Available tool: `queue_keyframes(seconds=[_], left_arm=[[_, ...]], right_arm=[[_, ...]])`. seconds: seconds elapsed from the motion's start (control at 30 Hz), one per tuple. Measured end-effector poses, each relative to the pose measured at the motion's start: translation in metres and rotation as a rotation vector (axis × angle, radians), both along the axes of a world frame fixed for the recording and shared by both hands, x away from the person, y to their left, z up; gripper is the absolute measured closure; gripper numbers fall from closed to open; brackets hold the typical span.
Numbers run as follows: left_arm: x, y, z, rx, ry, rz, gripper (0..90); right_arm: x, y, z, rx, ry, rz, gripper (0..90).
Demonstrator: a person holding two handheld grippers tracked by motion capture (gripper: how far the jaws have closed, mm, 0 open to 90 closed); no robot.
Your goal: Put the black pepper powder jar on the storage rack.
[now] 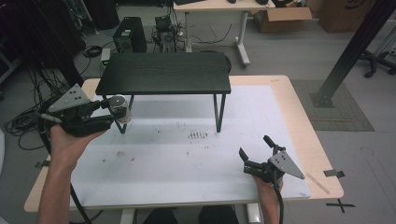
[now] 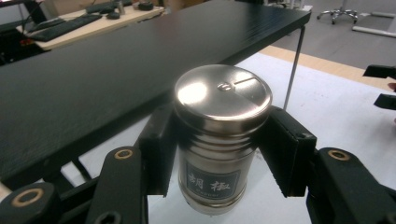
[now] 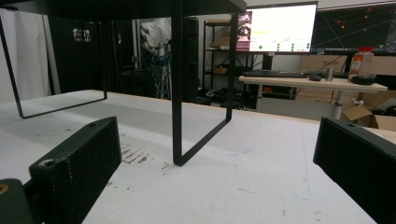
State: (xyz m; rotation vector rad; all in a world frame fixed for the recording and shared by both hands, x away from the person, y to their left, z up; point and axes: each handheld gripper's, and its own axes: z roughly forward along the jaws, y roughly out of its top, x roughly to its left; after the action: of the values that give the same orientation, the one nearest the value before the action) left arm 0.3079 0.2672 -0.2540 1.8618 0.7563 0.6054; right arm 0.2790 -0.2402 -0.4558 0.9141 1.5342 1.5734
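One steel pepper shaker (image 2: 219, 135) sits clamped between the jaws of the left hand-held gripper (image 1: 116, 111), its black pads pressing on either side of the round body just under the shiny lid. The shaker stands upright in the grip, a dark label with two characters facing the gripper's own camera, and it hangs clear above the white mat (image 1: 187, 158) rather than resting on it. From the high view it shows as a small silver cylinder at the tip of that hand-held gripper, just beside the front left leg of the black shelf (image 1: 166, 72). The shelf's dark top runs past the shaker on its far side, about level with the lid, and a thin metal leg (image 2: 292, 65) drops to the mat beyond the jaws.

The person's left hand (image 1: 70, 140) grips the body of the tool from below, forearm coming up from the near edge of the desk (image 1: 303, 130).

Well apart, toward the near right corner of the mat, the right hand-held gripper (image 1: 257, 151) rests low with its jaws spread wide and nothing between them. Ahead of those jaws stands the shelf's right leg frame (image 3: 177, 93), with faint reddish scuffs (image 1: 198, 135) on the mat near its foot.
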Motion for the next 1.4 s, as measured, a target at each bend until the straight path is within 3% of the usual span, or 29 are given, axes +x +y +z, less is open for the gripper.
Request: queue_keyframes(seconds=[0.17, 0.67, 0.97, 1.4], left_arm=[[0.008, -0.006, 0.012, -0.007, 0.015, -0.022, 49.2], [0.032, -0.021, 0.041, -0.006, 0.007, -0.064, 49.2], [0.061, -0.038, 0.055, 0.024, 0.011, -0.087, 49.2], [0.103, -0.055, 0.055, 0.009, 0.029, -0.082, 49.2]], right_arm=[[0.000, 0.000, 0.000, 0.000, 0.000, 0.000, 0.7], [0.000, 0.000, 0.000, 0.001, 0.003, 0.000, 0.7], [0.000, 0.000, 0.000, 0.001, 0.005, -0.001, 0.8], [0.001, 0.000, 0.000, 0.000, 0.007, -0.001, 0.9]])
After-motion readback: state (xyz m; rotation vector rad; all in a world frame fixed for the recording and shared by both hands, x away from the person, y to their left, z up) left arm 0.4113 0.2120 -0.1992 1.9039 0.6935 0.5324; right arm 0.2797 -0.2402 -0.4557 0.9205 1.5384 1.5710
